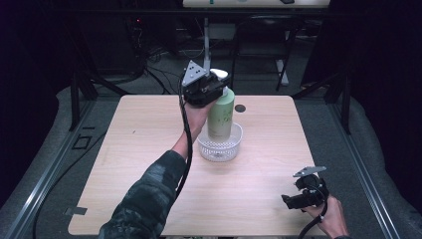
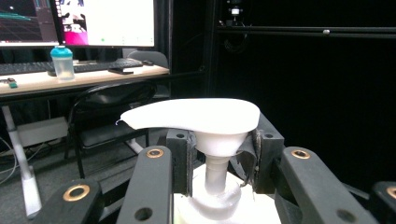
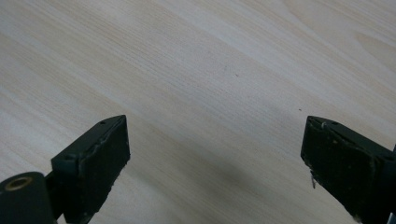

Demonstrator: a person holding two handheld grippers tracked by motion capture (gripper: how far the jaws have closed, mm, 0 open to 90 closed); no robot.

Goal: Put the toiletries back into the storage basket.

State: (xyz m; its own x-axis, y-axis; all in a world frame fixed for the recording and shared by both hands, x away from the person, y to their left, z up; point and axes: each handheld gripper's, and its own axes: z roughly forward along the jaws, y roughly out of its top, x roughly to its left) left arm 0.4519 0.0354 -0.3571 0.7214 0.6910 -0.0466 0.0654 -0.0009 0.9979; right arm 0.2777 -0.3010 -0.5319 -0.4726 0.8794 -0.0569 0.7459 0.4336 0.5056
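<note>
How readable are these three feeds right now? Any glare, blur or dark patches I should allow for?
High view: the table is evenly lit and the surroundings fall to near black; the green bottle in the clear basket reads fine. Left gripper view: the white pump head is bright, its detail washed out, with monitor glare behind. Right gripper view: soft shadow on the wood between open jaws, slightly blurred.

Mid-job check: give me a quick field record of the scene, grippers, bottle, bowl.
left gripper: shut on the pump bottle's neck, under the white pump head
pump bottle: green, upright, base in the clear bowl
clear bowl: mid-table, bottle inside
right gripper: open, holding nothing, over bare table near its front right corner
</note>
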